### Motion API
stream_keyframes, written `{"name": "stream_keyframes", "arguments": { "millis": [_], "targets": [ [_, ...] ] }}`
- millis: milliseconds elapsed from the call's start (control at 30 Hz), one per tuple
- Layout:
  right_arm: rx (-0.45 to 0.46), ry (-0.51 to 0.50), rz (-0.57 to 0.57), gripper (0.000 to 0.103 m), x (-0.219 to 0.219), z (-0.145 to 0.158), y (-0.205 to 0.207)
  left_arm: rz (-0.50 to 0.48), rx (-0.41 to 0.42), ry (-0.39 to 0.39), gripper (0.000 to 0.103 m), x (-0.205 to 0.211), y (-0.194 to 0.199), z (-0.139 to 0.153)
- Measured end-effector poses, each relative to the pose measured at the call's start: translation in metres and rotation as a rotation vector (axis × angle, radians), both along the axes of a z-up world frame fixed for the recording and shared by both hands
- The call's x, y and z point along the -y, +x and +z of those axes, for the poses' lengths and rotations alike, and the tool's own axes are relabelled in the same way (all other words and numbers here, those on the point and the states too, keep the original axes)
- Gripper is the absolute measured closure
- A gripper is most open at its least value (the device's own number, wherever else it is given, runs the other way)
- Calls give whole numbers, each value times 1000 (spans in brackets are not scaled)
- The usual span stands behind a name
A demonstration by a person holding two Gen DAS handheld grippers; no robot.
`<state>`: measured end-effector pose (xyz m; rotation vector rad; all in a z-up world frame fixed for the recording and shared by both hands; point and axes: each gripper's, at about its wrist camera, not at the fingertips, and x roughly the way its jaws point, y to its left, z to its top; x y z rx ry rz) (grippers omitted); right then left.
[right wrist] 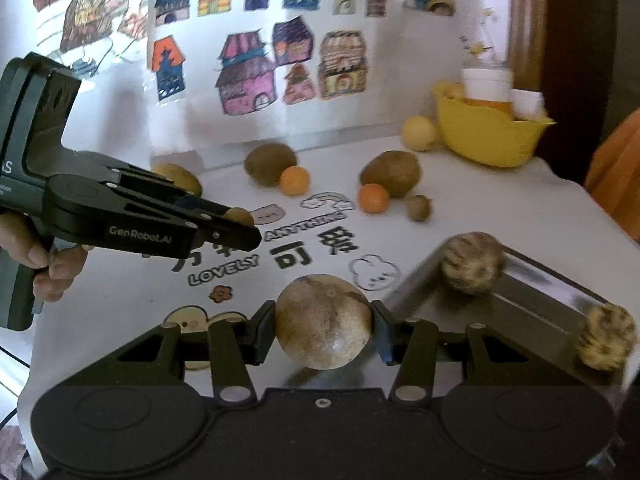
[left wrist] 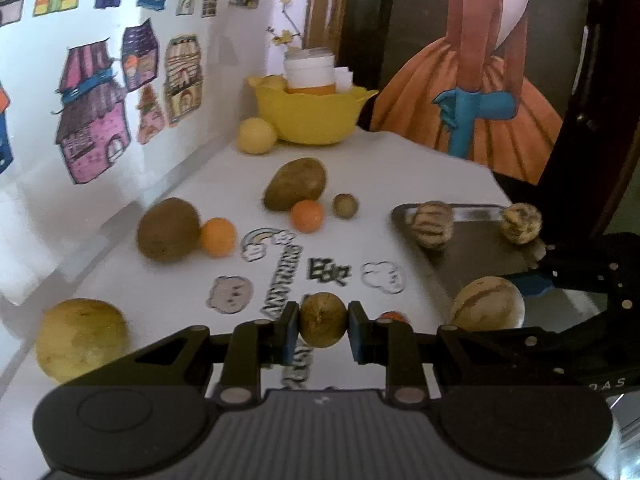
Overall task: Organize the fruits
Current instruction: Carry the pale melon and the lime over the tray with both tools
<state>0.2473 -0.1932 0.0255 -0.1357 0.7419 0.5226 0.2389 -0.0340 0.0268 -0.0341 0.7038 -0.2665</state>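
Fruit sits in both tools. The left gripper (left wrist: 323,326), low in the centre of its own view, is clamped on a small round olive-brown fruit (left wrist: 323,325) with a dull, slightly mottled skin and a faint seam near its top; the pads press it from either side above the white printed tablecloth (left wrist: 192,280). In the right wrist view the same gripper enters from the left edge, a hand (right wrist: 36,256) around its handle.

The right gripper (right wrist: 323,332), at lower centre of its view, is closed on a large pale tan round fruit (right wrist: 323,322), smooth, speckled with brown patches and shiny along its lower side. It hangs just left of a dark metal tray (right wrist: 532,312) at the lower right, where two knobbly cream-and-brown striped fruits (right wrist: 472,262) lie well apart.

Further up the frame, on the cloth, lie two small orange round fruits (right wrist: 294,180), brown oval fruits and a yellow plastic bowl (right wrist: 488,136) at the upper right.
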Motion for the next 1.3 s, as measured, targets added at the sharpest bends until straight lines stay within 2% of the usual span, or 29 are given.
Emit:
{"name": "stream_keyframes", "arguments": {
  "millis": [200,433,867,1000,1300],
  "targets": [
    [22,-12,-78,52,34,8,-15,-31,6,-41,75,28,2,2],
    [42,-38,-188,52,71,0,-22,-60,20,-117,75,64,17,-4],
    [88,-112,-379,52,117,-19,-11,-89,59,-123,75,113,43,-18],
    [93,-122,-403,52,124,-25,-5,-87,53,-124,75,120,49,-24],
    [117,-165,-383,52,123,-32,1,-90,44,-106,75,126,55,-31]
  ]
}}
